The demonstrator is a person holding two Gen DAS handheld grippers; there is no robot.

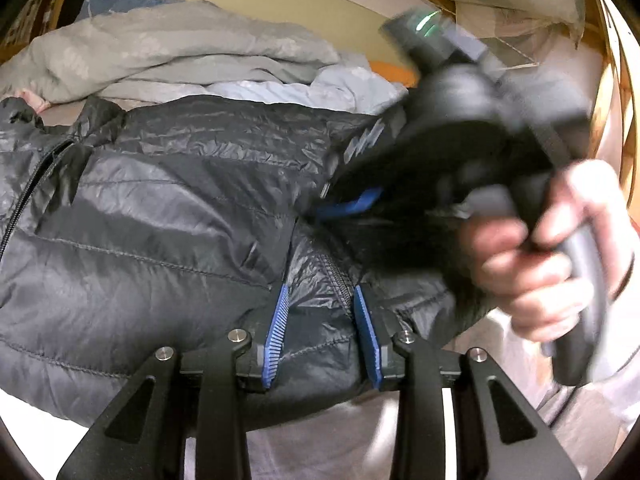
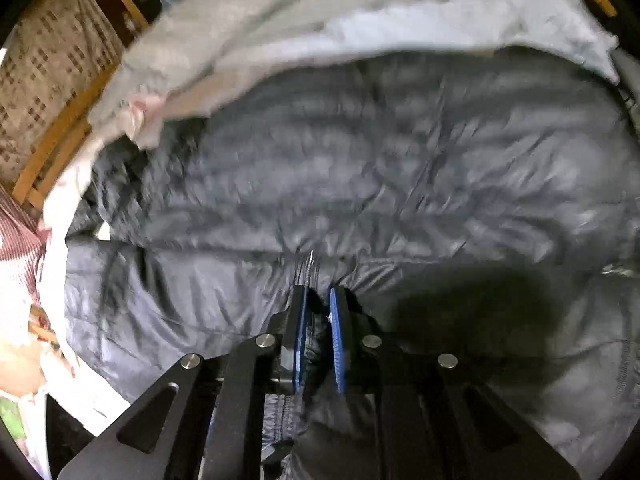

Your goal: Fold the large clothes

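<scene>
One dark puffer jacket, two grippers, perhaps two bedding layers.

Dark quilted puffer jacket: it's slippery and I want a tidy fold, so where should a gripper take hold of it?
Grip the dark quilted puffer jacket at its zipper edge, coming from the near hem side. That stitched edge is thin and ridged, unlike the puffy panels.

The light around me is dim and warm, leaving dull sheen on the quilted dark jacket. In my left view the jacket is fairly sharp, but my right gripper and my hand smear with motion blur. My right view is blurred all over, with a heavy shadow on the fabric. Both pictures bow at black corners.
</scene>
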